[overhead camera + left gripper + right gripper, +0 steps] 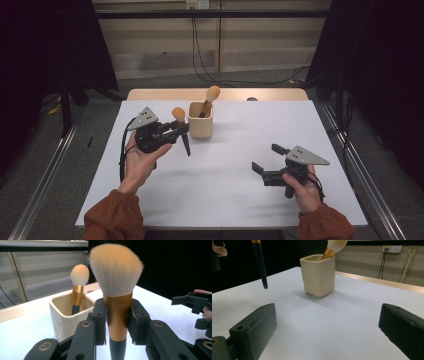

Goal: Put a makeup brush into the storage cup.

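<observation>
Our left claw [117, 322] is clamped on the gold ferrule of a makeup brush [116, 287], held upright above the counter [225, 170], just left of the cream holder [200, 120] where a second brush [209, 99] stands. Our right claw [265, 159], near right, gapes with nothing in it.

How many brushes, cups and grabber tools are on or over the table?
Makeup brushes: 2, one in the cup, one held
Cream cup: 1
Hand-held grippers: 2, left hand-held gripper, right hand-held gripper
Total: 5
</observation>
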A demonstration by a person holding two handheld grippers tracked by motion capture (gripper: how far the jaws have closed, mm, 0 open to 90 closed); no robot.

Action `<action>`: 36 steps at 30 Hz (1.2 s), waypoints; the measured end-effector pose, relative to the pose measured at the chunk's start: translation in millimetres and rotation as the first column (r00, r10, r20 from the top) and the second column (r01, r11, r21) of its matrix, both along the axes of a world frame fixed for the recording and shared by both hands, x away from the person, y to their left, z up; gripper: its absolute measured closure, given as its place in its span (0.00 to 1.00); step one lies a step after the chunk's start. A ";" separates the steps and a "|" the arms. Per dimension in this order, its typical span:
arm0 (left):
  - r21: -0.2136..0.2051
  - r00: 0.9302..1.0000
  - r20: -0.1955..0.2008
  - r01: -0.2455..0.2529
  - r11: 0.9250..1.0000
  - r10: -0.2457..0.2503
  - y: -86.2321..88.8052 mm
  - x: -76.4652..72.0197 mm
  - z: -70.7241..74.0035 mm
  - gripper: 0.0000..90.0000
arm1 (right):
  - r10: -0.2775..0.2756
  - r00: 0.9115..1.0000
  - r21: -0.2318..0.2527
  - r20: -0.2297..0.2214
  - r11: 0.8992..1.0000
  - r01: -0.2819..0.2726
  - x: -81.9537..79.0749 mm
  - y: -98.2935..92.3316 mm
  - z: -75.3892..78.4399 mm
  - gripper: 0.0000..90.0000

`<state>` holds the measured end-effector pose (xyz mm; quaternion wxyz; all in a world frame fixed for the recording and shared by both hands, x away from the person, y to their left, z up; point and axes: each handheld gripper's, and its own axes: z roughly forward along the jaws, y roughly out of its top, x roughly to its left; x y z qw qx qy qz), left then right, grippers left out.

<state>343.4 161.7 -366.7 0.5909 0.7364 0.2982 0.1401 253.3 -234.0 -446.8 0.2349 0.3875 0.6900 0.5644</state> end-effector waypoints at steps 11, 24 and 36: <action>-0.002 1.000 0.011 -0.020 1.000 0.020 7.8 7.4 9.8 0.78 | -0.073 0.997 0.002 -0.002 0.997 0.073 -14.6 -24.8 -4.6 0.00; -0.006 0.999 0.013 -0.049 0.999 0.050 14.2 18.8 20.4 0.78 | -0.100 0.995 -0.009 0.027 0.995 0.100 -28.1 -37.8 -7.1 0.00; 0.001 0.998 0.029 -0.053 0.999 0.053 8.5 33.1 30.7 0.78 | -0.127 0.992 -0.011 0.016 0.992 0.127 -38.2 -47.2 -11.3 0.00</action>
